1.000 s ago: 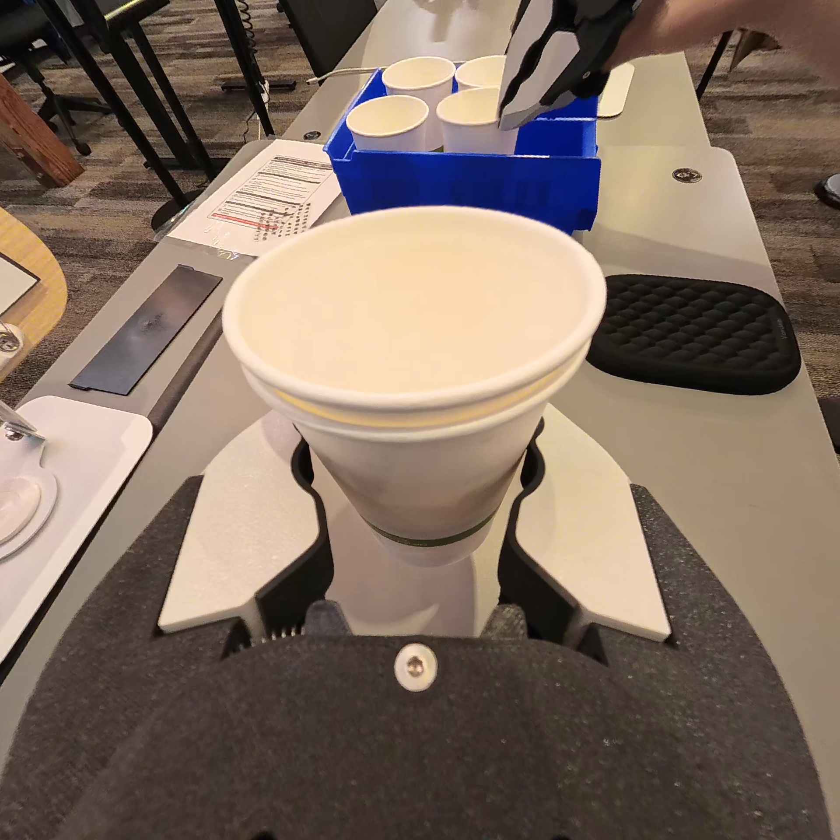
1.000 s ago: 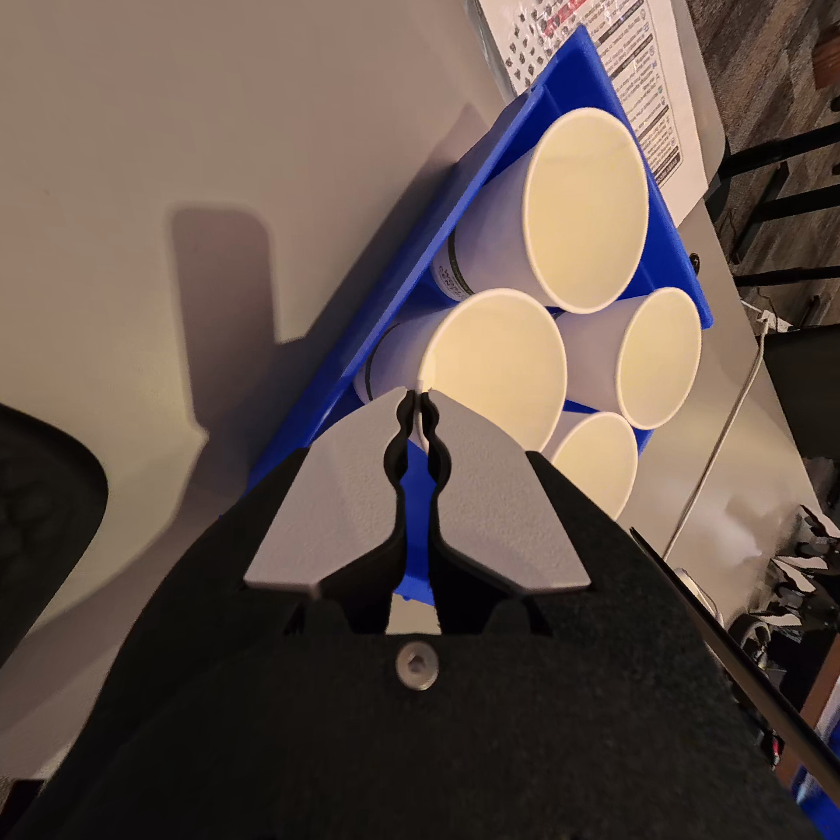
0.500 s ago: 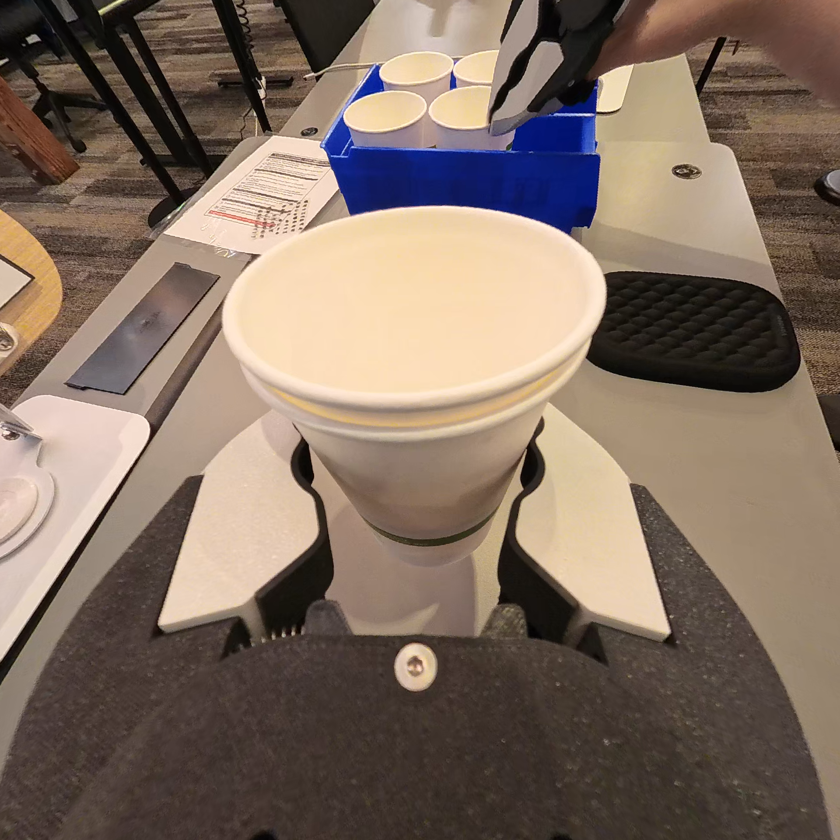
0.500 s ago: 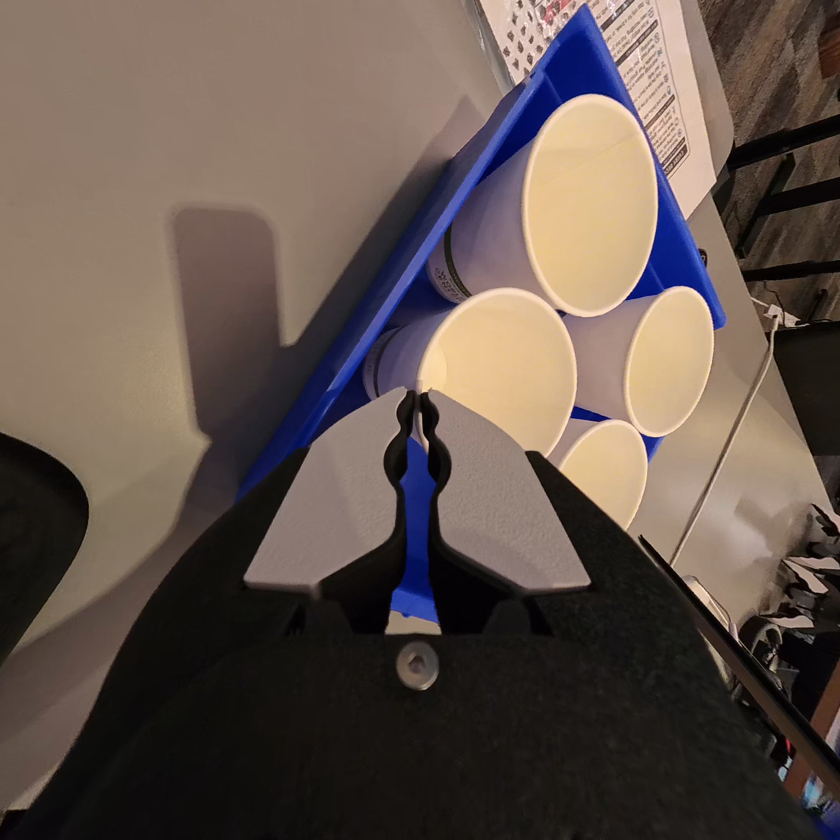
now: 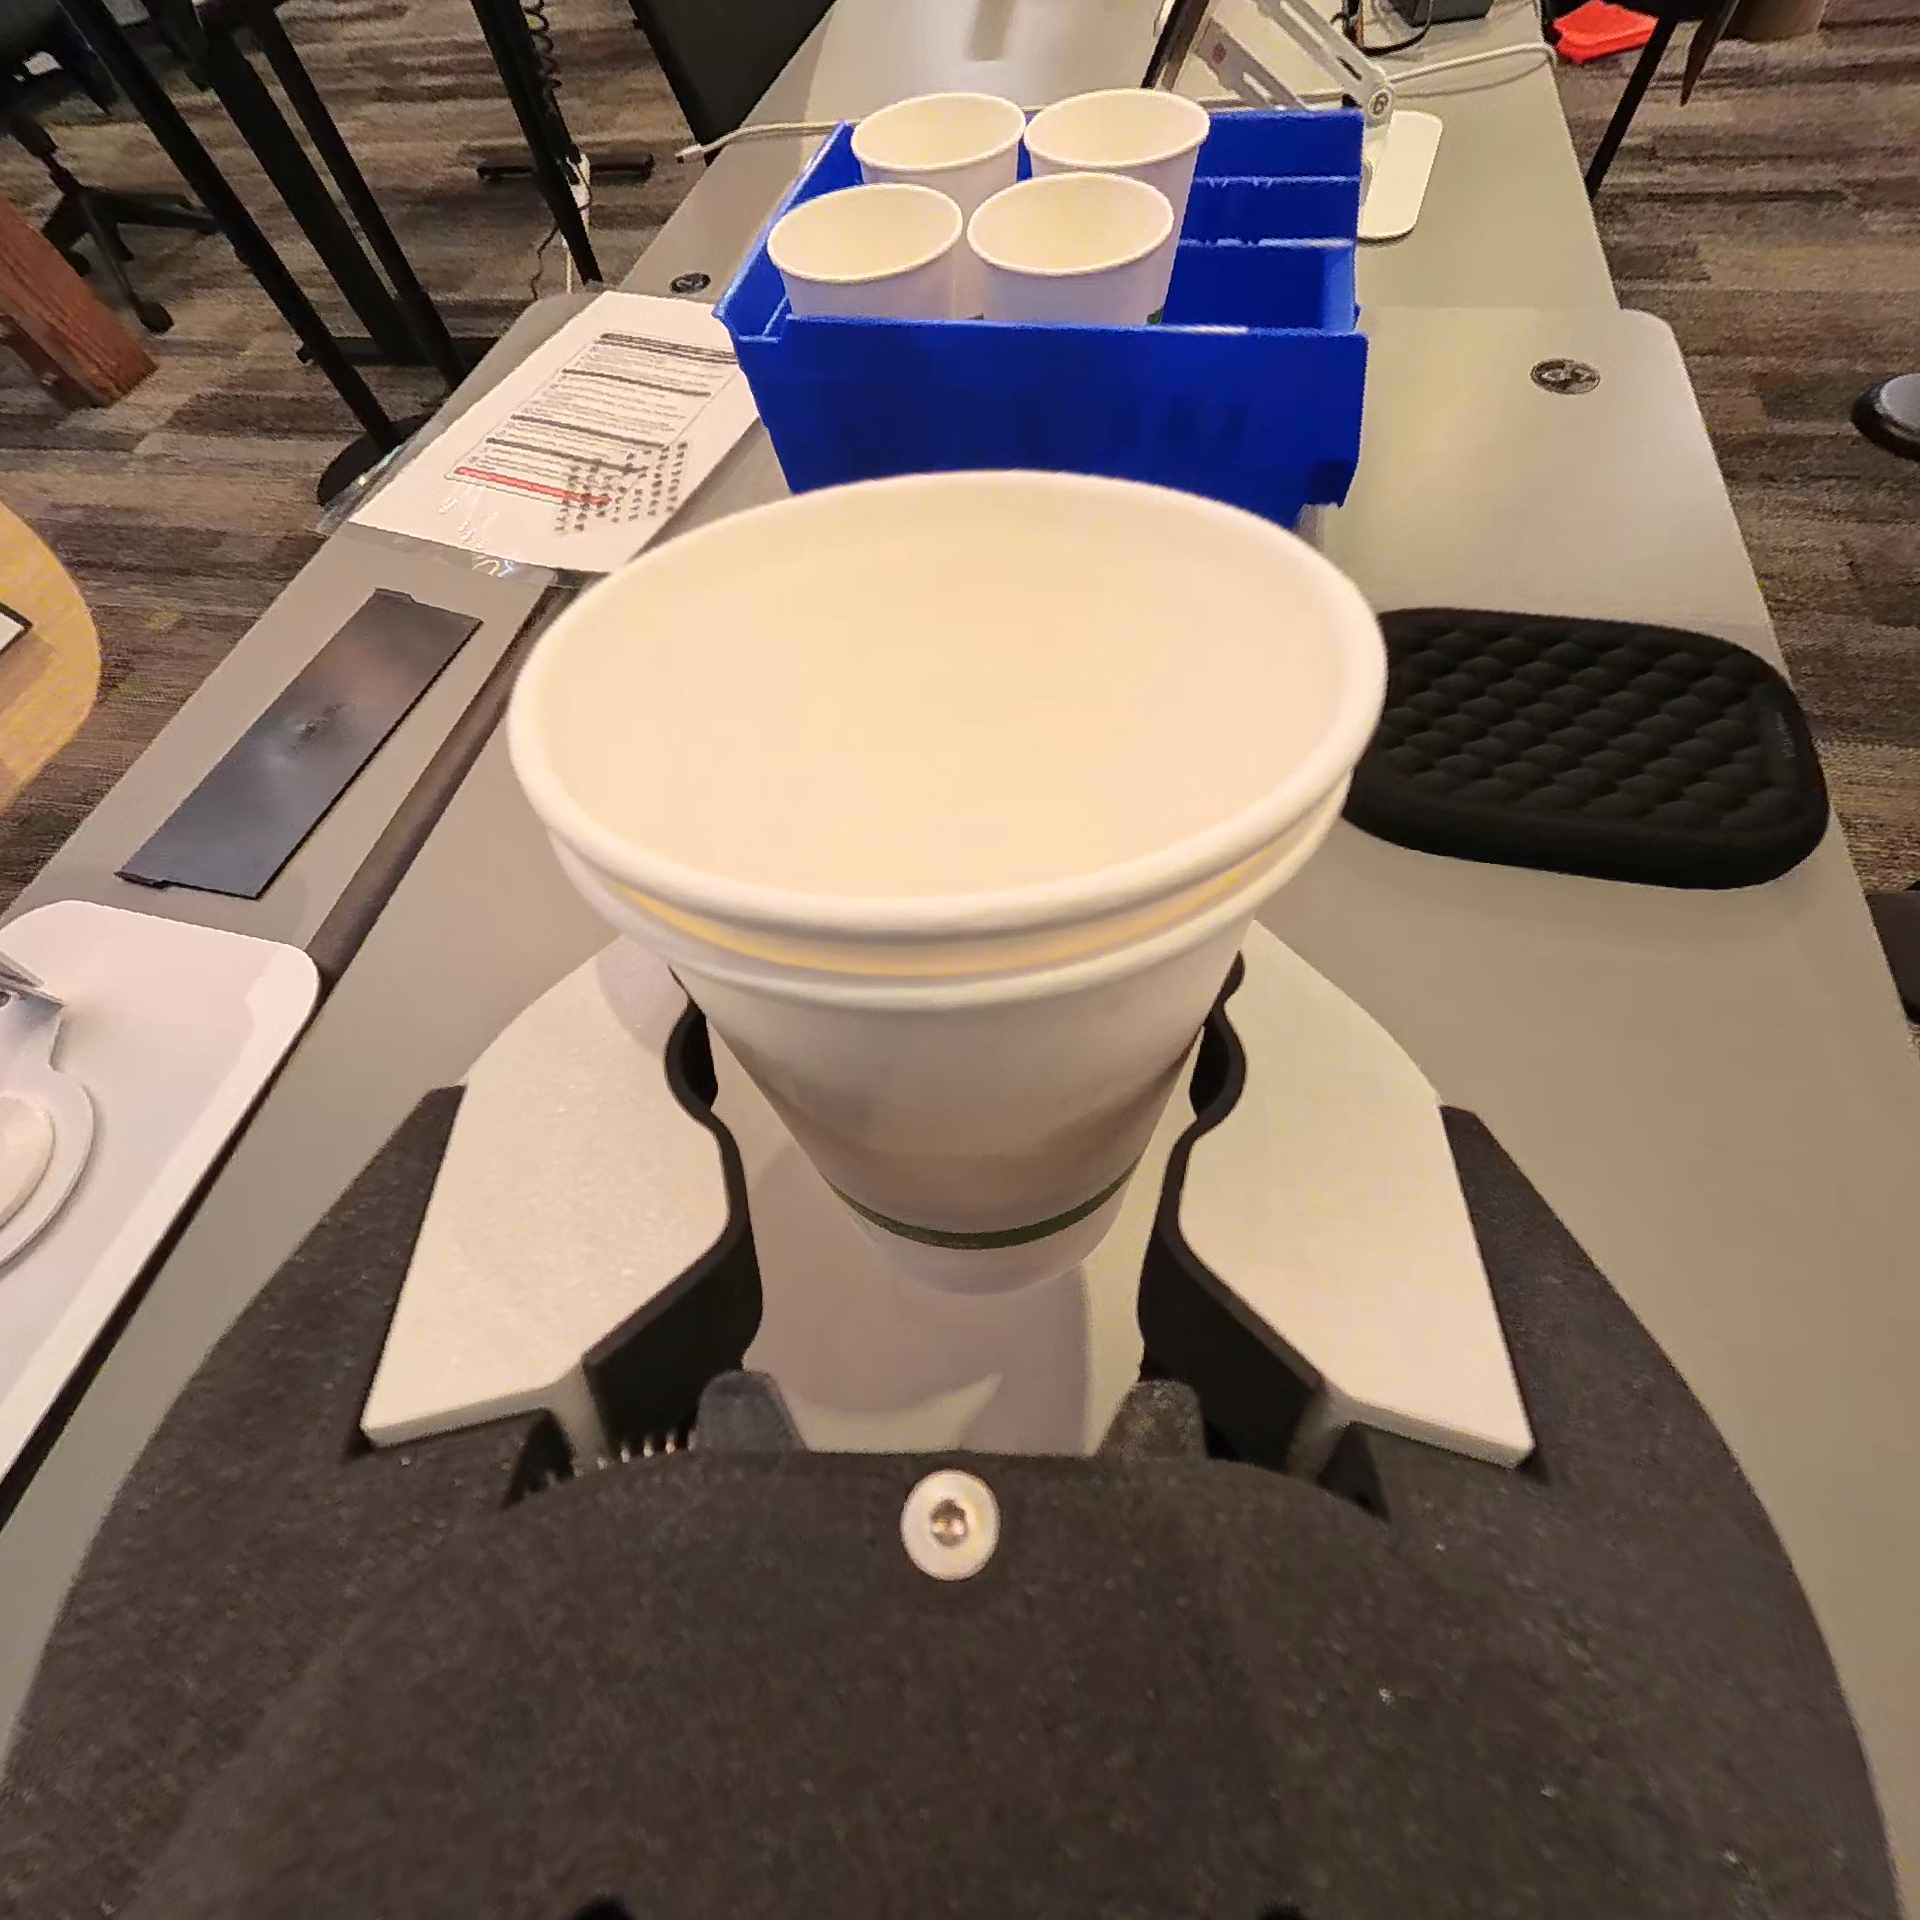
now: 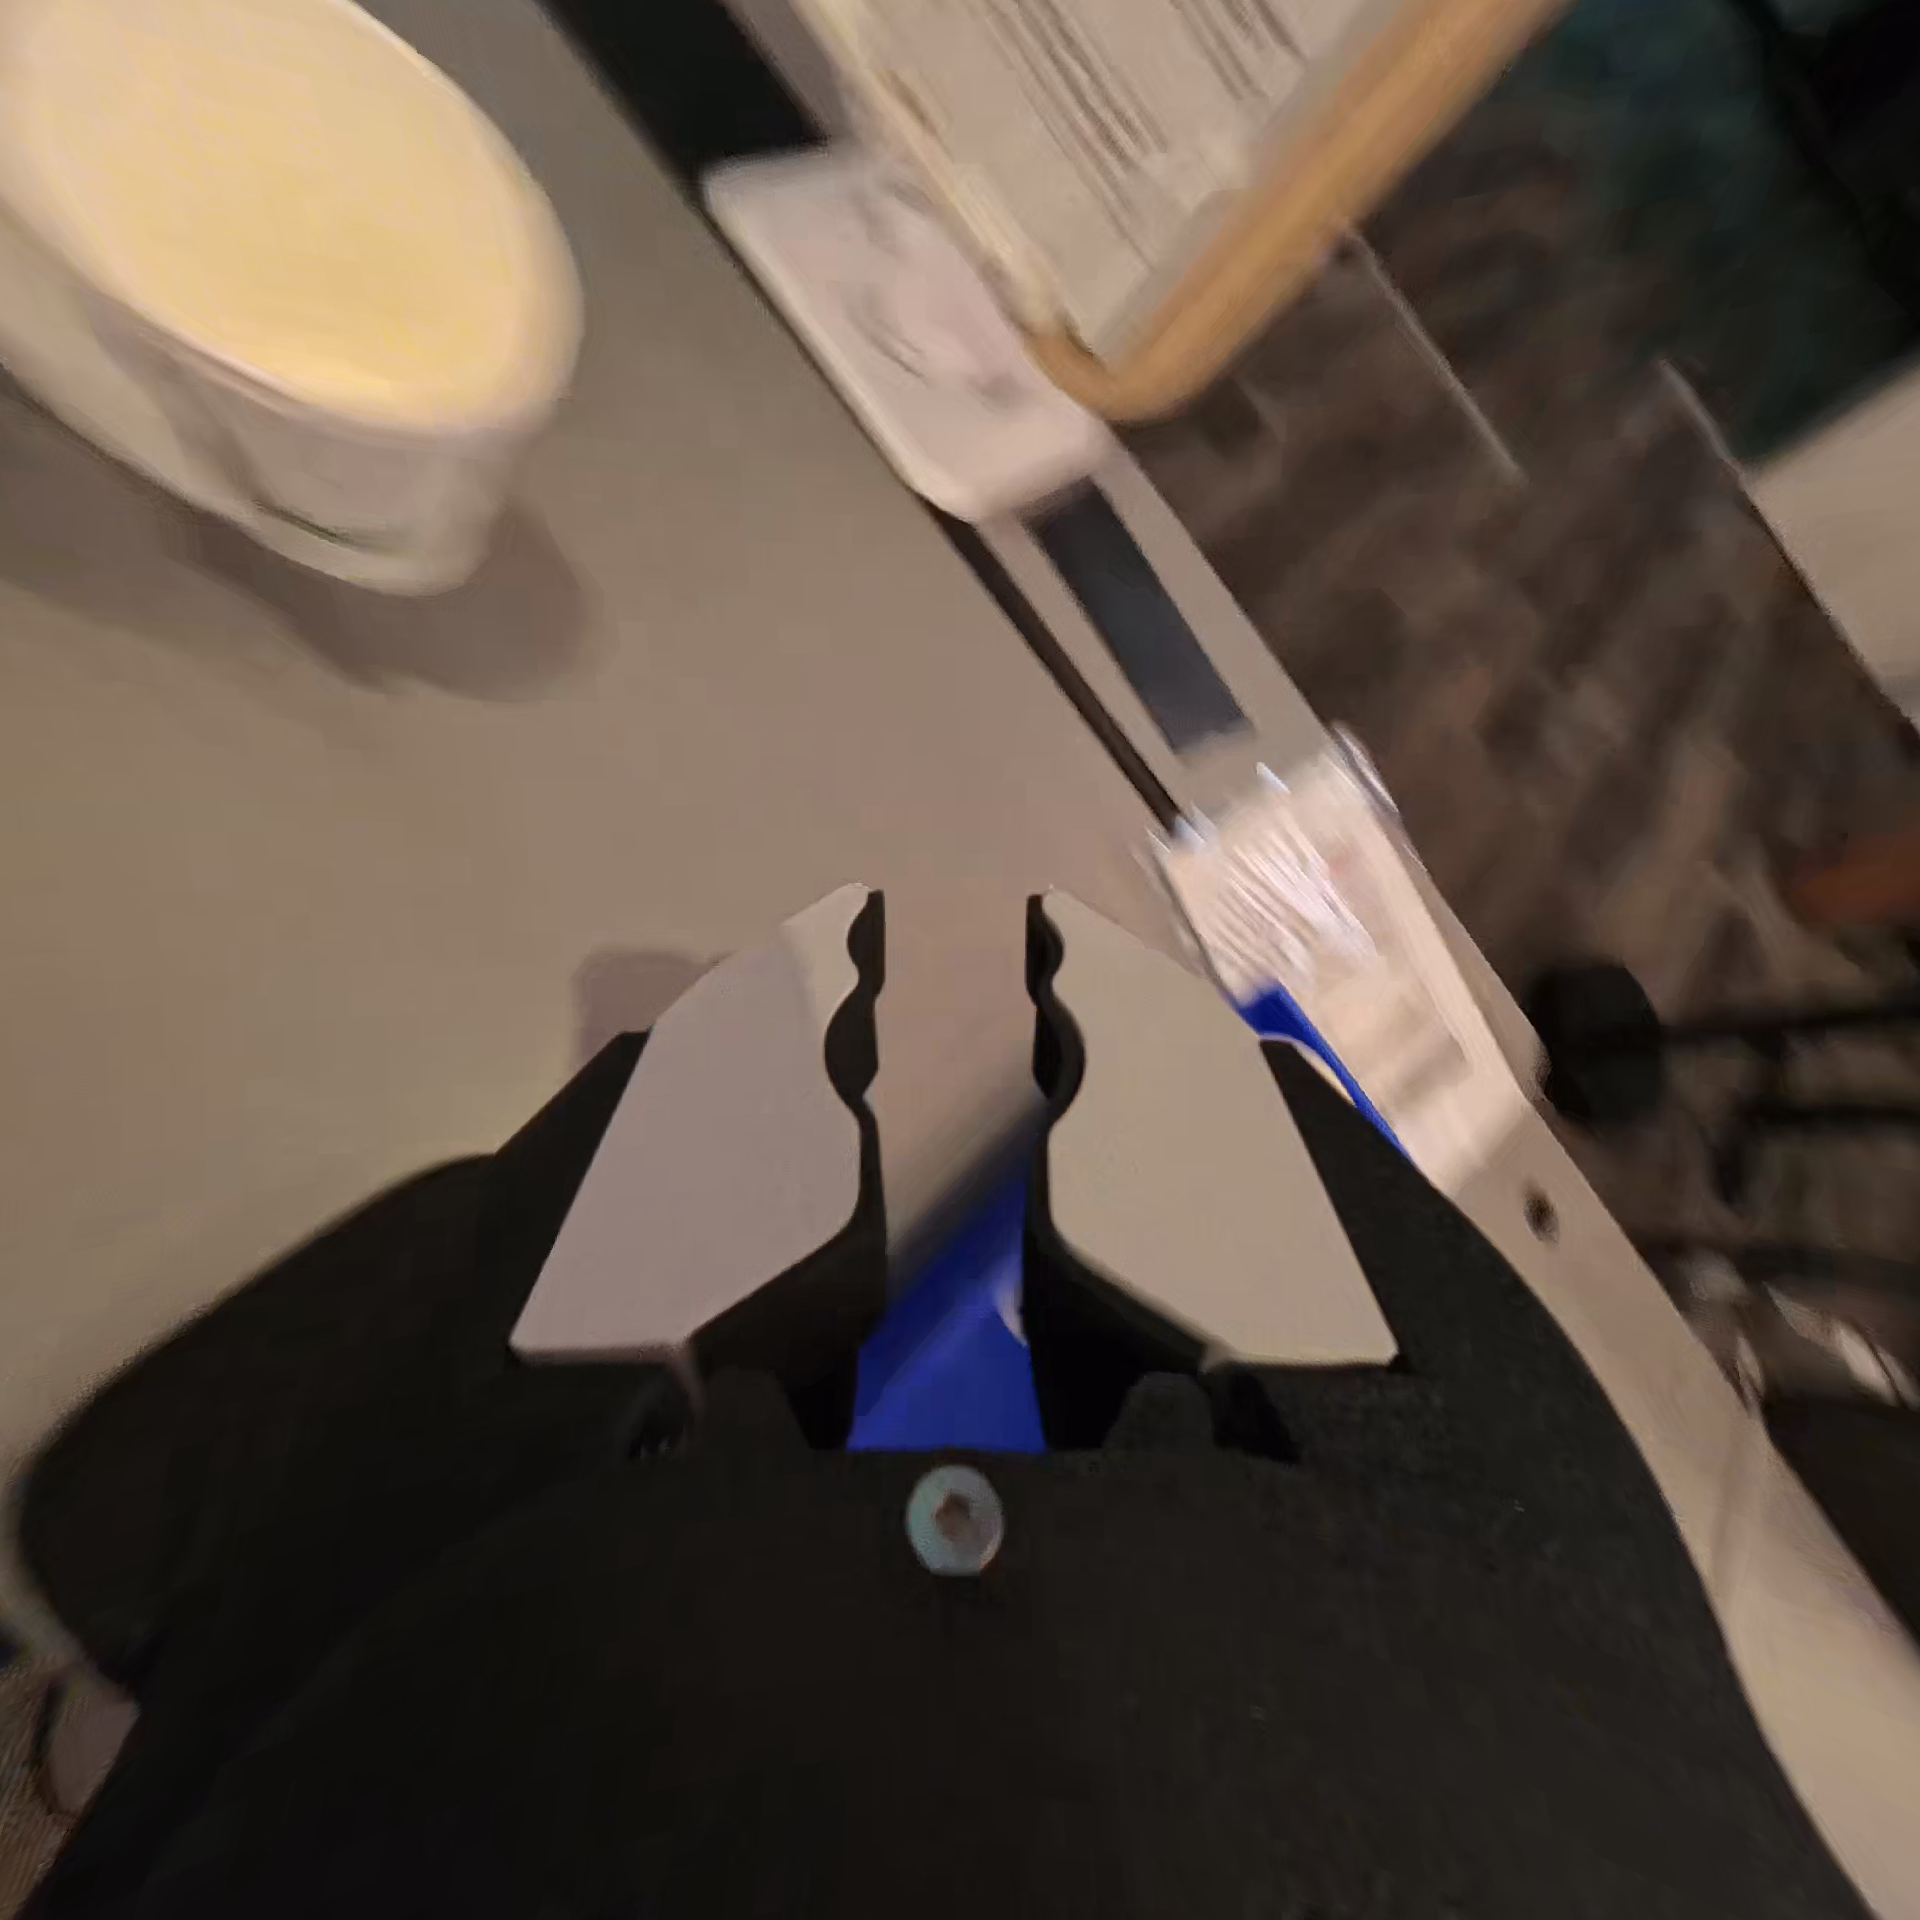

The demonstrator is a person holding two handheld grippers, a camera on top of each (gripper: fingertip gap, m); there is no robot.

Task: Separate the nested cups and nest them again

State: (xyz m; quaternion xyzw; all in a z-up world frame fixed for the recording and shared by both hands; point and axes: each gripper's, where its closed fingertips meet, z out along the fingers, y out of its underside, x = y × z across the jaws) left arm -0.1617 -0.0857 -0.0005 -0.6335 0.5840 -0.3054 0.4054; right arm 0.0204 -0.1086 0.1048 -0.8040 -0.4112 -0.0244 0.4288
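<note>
White paper nested cups (image 5: 940, 831) stood mid-bench, pinched low by the left hand-held gripper (image 5: 961, 1122), likely so the outer cup was anchored for pulling. Right hand-held gripper (image 6: 954, 914) was slightly spread, empty, over the bench (image 6: 312, 883); view blurred.

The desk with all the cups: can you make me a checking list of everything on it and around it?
Surface: grey desk, bare near the front.
Job's things: nested cups standing on the desk; four single cups in the blue bin.
Clutter: printed sheet, black strip, black pad, white tray.
Grippers: left gripper fingers around the nested cups; right gripper open, empty, picture blurred.
Cables: one white cable behind the bin.
Surroundings: carpet, dark chair legs.
</note>
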